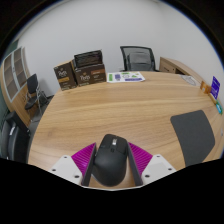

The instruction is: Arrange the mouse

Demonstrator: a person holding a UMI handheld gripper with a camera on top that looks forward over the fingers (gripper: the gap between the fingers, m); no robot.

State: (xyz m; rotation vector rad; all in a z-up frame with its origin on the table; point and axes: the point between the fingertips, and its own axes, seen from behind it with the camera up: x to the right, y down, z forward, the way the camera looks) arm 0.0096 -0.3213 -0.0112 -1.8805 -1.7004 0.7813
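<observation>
So the biggest thing going on here is the round wooden table (pixel 100 105), filling most of the middle of the frame with a lot of bare light wood; behind it, across the top, it's office clutter against a plain white wall.

Next down in size: the dark grey mouse mat (pixel 194 133) sitting at the right of the frame near the table's edge; my guess is that's where the mouse is meant to end up, since "arrange mouse" pretty much begs for it, but that's a guess, not something I can see.

Upper left there's a stack of brown cardboard boxes (pixel 80 72) parked on the far side of the table; just right of them a black office chair (pixel 138 57) pushed in behind the table; another chair (pixel 35 95) at the left edge; some flat paper stuff (pixel 127 77) lying near the far rim, too small to read.

Then the black mouse (pixel 109 160) itself, bottom centre, well apart from the mat; it sits right between the gripper (pixel 110 166) fingers, with the magenta pads (pixel 80 160) flanking it on either side; both pads look pressed against its flanks, so I'd say the tongs are clamped on the mouse; makes sense to grab it across the narrow width; can't tell if it's lifted or resting on the wood.
</observation>
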